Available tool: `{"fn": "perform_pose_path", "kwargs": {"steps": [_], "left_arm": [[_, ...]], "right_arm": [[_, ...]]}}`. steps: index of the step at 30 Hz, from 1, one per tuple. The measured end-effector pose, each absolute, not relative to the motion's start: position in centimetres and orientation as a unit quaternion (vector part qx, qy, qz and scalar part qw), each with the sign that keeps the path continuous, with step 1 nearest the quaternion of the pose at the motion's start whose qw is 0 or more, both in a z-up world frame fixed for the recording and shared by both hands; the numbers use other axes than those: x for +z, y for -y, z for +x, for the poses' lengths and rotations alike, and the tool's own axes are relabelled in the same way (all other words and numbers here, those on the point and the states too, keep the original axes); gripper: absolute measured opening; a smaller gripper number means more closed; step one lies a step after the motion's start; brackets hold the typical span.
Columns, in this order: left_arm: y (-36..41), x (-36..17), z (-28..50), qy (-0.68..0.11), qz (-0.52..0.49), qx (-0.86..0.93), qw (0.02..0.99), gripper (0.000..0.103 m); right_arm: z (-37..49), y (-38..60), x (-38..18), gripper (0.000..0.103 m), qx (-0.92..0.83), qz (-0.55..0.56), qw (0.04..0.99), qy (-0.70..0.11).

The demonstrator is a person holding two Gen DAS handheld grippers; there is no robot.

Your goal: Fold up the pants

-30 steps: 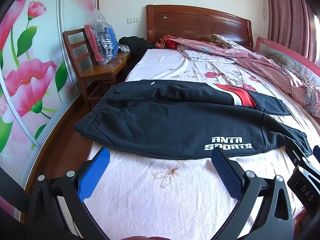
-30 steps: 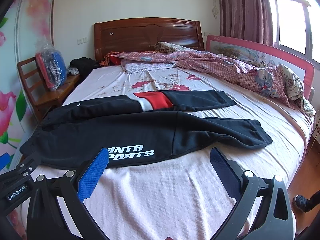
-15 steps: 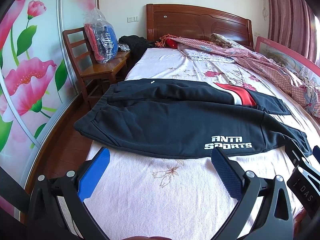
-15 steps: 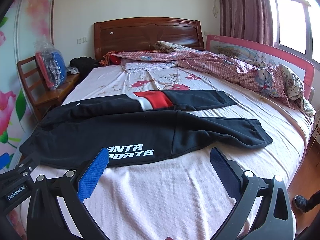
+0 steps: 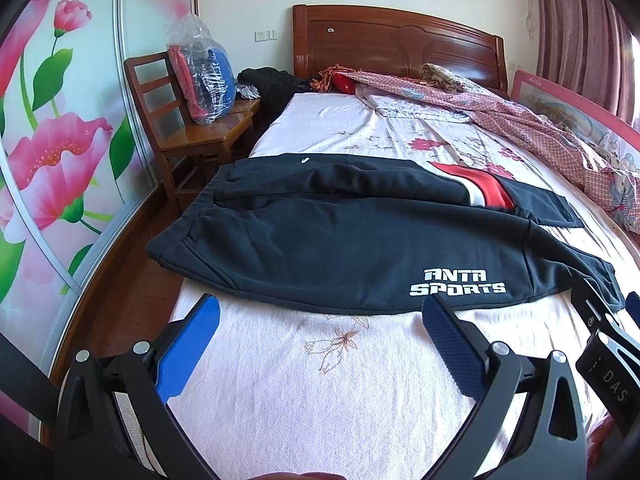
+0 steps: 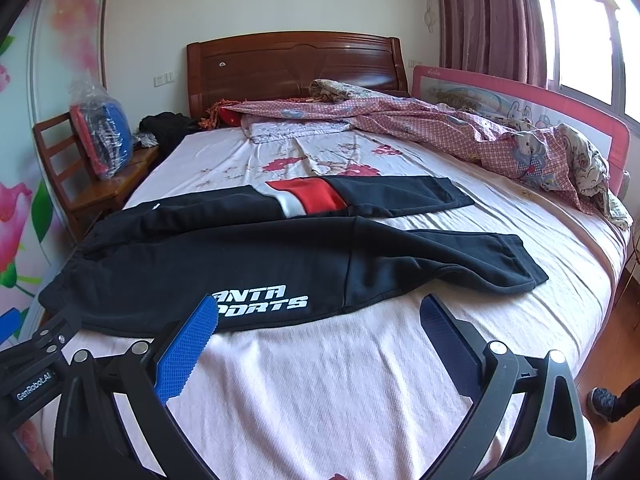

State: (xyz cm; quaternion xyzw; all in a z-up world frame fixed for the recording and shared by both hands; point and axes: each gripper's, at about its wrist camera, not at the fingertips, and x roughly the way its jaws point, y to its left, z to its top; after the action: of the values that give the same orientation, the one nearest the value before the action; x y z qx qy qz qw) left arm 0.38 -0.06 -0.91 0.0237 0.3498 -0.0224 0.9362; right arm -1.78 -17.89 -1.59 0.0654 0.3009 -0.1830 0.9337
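Note:
Black pants (image 5: 320, 240) with a red and white band and white "ANTA SPORTS" lettering lie spread flat across the bed, waistband at the left edge, legs pointing right. They also show in the right wrist view (image 6: 248, 256). My left gripper (image 5: 320, 316) is open and empty, held above the sheet just short of the near pant leg. My right gripper (image 6: 316, 316) is open and empty, also short of the near leg, by the lettering. Each gripper's body shows at the edge of the other's view.
The bed (image 5: 320, 380) has a pink flowered sheet. A rumpled pink quilt (image 6: 460, 128) lies along the far right by a bed rail (image 6: 520, 100). A wooden chair (image 5: 188, 136) with a plastic bag stands left of the bed. A wooden headboard (image 6: 296, 68) is behind.

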Motion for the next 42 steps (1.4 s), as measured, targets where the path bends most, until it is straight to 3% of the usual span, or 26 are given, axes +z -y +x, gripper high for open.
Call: {"fn": "perform_pose_path", "kwargs": {"steps": [10,17,23,30,37,39,42], "left_arm": [[-1.4,-0.6,1.3,-0.345,-0.007,-0.070,0.936,0.101],[-3.9,-2.4,3.6,-0.388,-0.071,-0.101,0.913,0.101],[-8.1,-4.8,7.0,-0.416,-0.117,-0.060,0.900,0.101],[-14.7,-7.5,11.3,-0.434,-0.214,-0.012,0.875,0.101],[-16.7,-9.7,14.4,-0.441,-0.268,0.001,0.856,0.100],[-16.5,-10.0,15.0,-0.444,-0.262,-0.006,0.857,0.097],[-16.0,-10.7,15.8,-0.447,-0.253,-0.017,0.858,0.089]], "right_arm": [[-1.6,19.0,-1.9,0.100,-0.171,0.088,0.934,-0.301],[-1.0,21.6,-2.3,0.100,-0.163,0.113,0.932,-0.304],[-0.8,28.2,-5.0,0.100,-0.135,0.245,0.892,-0.356],[-3.2,38.8,-8.4,0.100,-0.168,0.413,0.834,-0.326],[-4.8,45.4,-9.8,0.100,-0.197,0.491,0.800,-0.282],[-4.9,46.7,-10.3,0.098,-0.198,0.510,0.792,-0.269],[-4.8,48.2,-11.6,0.086,-0.191,0.551,0.770,-0.258]]}}
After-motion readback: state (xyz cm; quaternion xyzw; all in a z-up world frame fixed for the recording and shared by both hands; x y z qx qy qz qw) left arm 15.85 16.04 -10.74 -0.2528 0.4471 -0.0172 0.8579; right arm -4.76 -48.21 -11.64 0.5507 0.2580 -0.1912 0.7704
